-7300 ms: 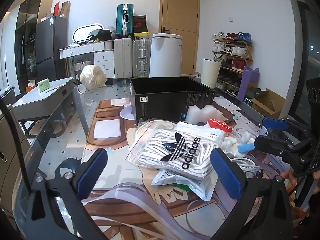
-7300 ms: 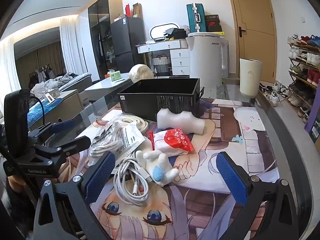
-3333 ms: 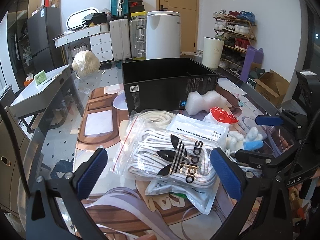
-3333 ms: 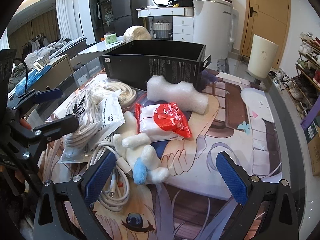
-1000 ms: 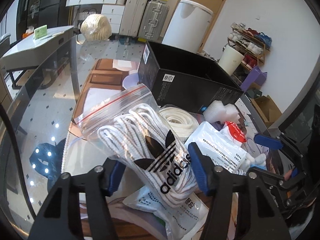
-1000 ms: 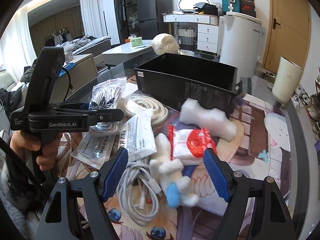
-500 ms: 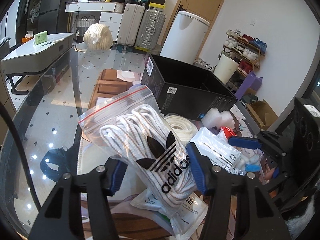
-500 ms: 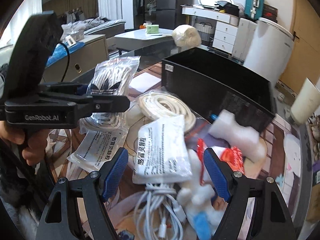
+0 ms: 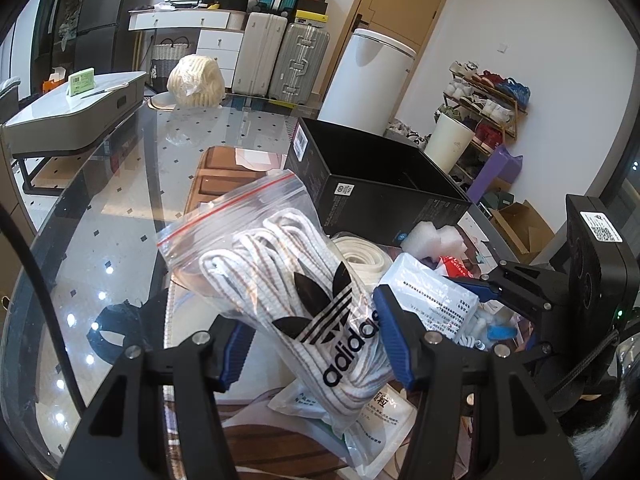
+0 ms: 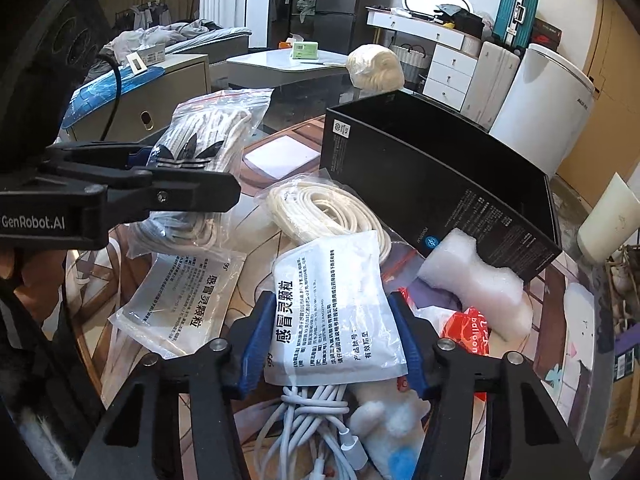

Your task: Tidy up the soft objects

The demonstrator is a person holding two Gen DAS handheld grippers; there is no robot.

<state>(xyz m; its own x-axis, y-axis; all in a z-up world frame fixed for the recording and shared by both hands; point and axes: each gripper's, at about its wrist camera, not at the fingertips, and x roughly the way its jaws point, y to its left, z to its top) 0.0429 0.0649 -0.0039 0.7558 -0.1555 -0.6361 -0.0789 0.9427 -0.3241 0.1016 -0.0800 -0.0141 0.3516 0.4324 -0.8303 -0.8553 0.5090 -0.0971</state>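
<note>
My left gripper is shut on a clear zip bag of white laces with a black trefoil logo, held up off the table. From the right wrist view that gripper and the bag sit at the left. My right gripper points down over a white printed pouch. Its jaws are closing, and both blue pads meet the pouch's side edges. An open black box stands behind the pile.
A white cord coil, a foam block, a red balloon packet, a white plush toy, a cable bundle and a second pouch crowd the glass table.
My right gripper has moved left and down over the white pouch, and its jaws have narrowed onto it. The left gripper keeps the lace bag lifted, nearly still.
</note>
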